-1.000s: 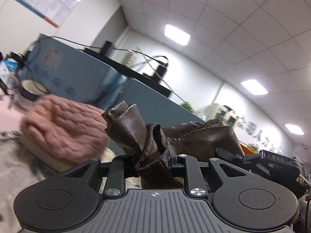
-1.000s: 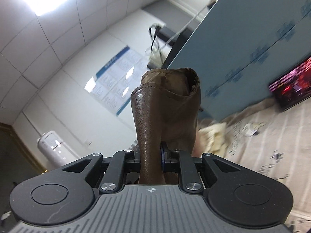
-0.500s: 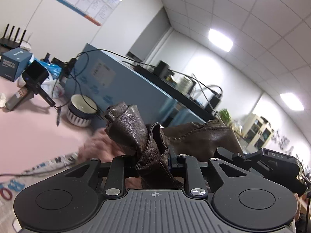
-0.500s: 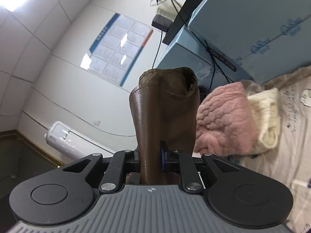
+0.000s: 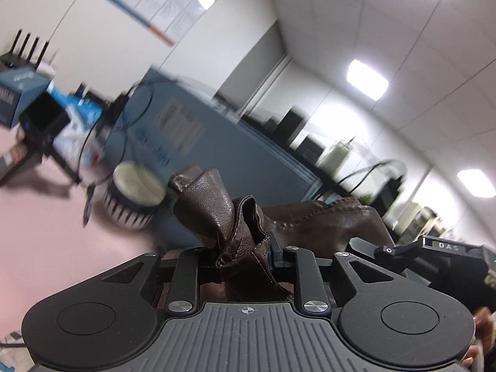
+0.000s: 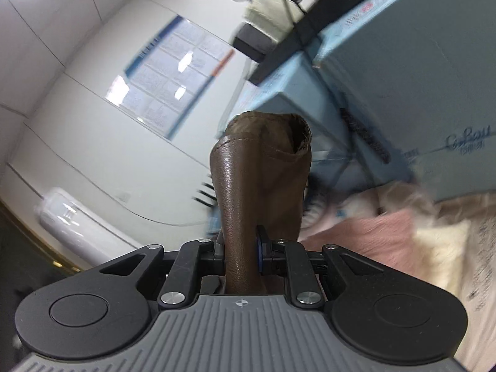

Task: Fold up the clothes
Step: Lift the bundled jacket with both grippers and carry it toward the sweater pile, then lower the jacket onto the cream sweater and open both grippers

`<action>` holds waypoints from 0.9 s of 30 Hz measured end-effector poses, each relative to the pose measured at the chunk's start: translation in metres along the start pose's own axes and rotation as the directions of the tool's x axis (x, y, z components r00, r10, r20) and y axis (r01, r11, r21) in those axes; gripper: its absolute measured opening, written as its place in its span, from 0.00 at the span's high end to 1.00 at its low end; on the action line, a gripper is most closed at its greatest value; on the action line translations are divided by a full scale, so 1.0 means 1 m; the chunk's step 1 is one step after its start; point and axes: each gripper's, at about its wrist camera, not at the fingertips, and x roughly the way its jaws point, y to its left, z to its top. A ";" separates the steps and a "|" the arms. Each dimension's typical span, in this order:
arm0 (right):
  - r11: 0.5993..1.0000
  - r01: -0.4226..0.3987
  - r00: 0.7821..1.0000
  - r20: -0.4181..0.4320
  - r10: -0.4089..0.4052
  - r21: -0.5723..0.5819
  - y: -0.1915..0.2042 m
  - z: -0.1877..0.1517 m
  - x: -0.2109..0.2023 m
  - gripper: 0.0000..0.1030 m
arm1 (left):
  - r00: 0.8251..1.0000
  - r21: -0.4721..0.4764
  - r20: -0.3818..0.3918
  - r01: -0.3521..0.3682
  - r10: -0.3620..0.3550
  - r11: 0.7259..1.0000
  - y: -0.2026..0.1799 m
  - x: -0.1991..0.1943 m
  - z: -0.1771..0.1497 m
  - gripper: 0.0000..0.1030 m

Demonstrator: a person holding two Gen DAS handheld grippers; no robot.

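In the left wrist view the left gripper [image 5: 245, 252] clamps a crumpled dark brown leather garment [image 5: 223, 210] at frame centre, while in the right wrist view the right gripper [image 6: 240, 252] pinches its smooth fold upright, folding seemingly barely begun.

Bowl [image 5: 136, 198] on table [image 5: 46, 232], left of garment [image 5: 223, 217], before box [image 5: 198, 142].

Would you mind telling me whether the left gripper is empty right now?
No, the left gripper is shut on a bunched fold of the brown leather garment.
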 end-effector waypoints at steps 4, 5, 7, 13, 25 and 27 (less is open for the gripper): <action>0.991 0.131 0.991 -0.026 -0.132 -0.032 -0.033 0.000 0.018 0.86 | 0.996 0.010 -0.075 -0.049 0.049 0.999 0.011 0.024 -0.012 0.79; 0.987 0.156 0.987 -0.026 -0.157 -0.043 -0.040 0.000 0.021 0.86 | 0.995 0.019 -0.082 -0.062 0.064 0.998 0.013 0.027 -0.013 0.79; 0.978 0.195 0.980 -0.036 -0.198 -0.070 -0.050 -0.002 0.027 0.85 | 0.991 0.025 -0.103 -0.085 0.087 0.996 0.019 0.033 -0.015 0.78; 0.934 0.322 0.944 -0.024 -0.329 -0.153 -0.066 -0.010 0.042 0.75 | 0.967 0.078 -0.188 -0.159 0.171 0.984 0.021 0.058 -0.032 0.69; 0.820 0.534 0.840 0.016 -0.543 -0.205 -0.074 -0.021 0.058 0.41 | 0.930 0.224 -0.208 -0.255 0.302 0.941 0.001 0.082 -0.037 0.54; 0.817 0.545 0.834 0.017 -0.552 -0.189 -0.070 -0.020 0.057 0.39 | 0.924 0.237 -0.213 -0.266 0.317 0.934 -0.001 0.082 -0.034 0.43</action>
